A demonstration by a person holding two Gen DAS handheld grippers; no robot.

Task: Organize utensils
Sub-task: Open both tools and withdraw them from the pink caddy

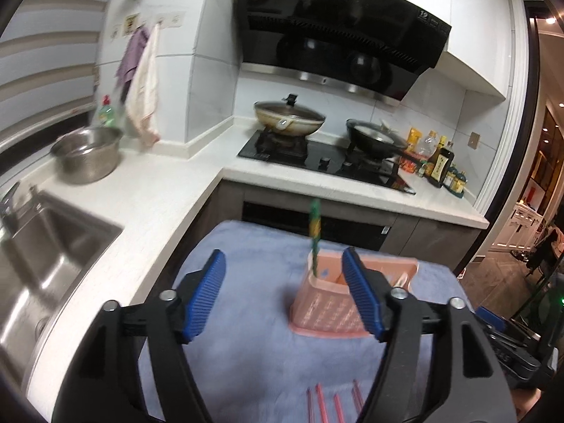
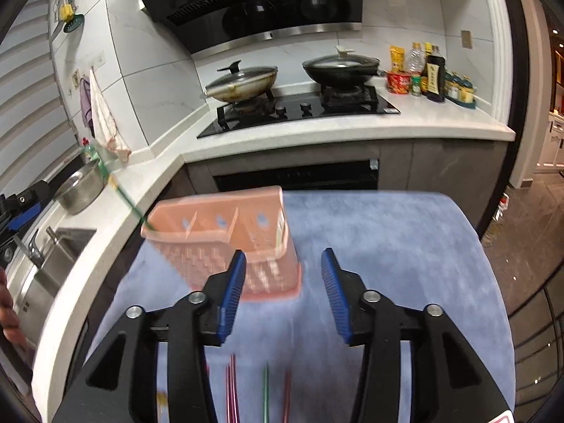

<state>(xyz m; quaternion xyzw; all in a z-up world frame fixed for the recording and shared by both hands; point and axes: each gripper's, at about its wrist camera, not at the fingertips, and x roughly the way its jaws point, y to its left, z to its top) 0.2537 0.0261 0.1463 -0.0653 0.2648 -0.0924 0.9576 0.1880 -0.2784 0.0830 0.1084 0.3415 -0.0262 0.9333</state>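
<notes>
A pink plastic utensil holder (image 1: 326,308) stands on a blue cloth (image 1: 253,282); it also shows in the right wrist view (image 2: 225,246). A green chopstick (image 1: 314,236) stands in the holder's left compartment and leans out to the left in the right wrist view (image 2: 120,190). My left gripper (image 1: 283,296) is open and empty, just before the holder. My right gripper (image 2: 283,294) is open and empty, near the holder's right end. Several pink chopsticks (image 1: 322,403) lie on the cloth near me; pink ones (image 2: 232,391) and a green one (image 2: 265,393) show below the right gripper.
A steel sink (image 1: 38,246) and a steel bowl (image 1: 86,153) are on the left counter. A stove with two lidded pans (image 2: 243,83) and sauce bottles (image 2: 431,72) lie beyond the cloth. The left gripper shows at the left edge of the right wrist view (image 2: 21,211).
</notes>
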